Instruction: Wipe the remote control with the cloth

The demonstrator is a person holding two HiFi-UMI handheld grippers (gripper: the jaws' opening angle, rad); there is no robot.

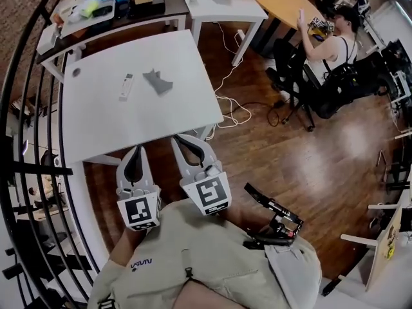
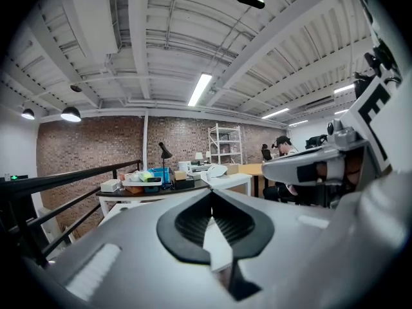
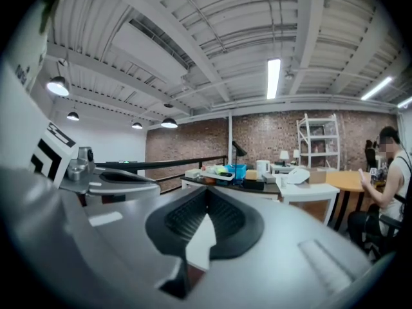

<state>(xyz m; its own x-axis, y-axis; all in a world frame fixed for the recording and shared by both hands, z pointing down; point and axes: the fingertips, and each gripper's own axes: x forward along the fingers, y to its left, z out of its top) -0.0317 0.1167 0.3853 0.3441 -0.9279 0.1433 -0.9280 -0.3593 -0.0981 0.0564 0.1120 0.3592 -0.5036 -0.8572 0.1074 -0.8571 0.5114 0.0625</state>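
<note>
Remote control (image 1: 126,86) and cloth (image 1: 158,81) are lying out on the white counter (image 1: 129,134), neither one being touched, so the wiping is not yet under way. Nearest to the person, both tools are being held side by side just in front of the chest, pointing roughly level toward the counter's near edge. The left claw (image 1: 137,150) is sitting fully closed with nothing between its pads, which are meeting along one seam in the left gripper view. The right claw (image 1: 181,138) is closed and empty in the same way. That posture is probably suiting an approach rather than a grasp: one claw will be needing to open before taking the cloth. Farther out, the remote control is lying lengthwise near the counter's middle, with the grey cloth crumpled just beside it on the right, apart from it. Beyond the counter a dark table (image 1: 170,5) is carrying clutter, and a person (image 1: 328,44) is sitting at a wooden table (image 1: 283,2) far right.
</note>
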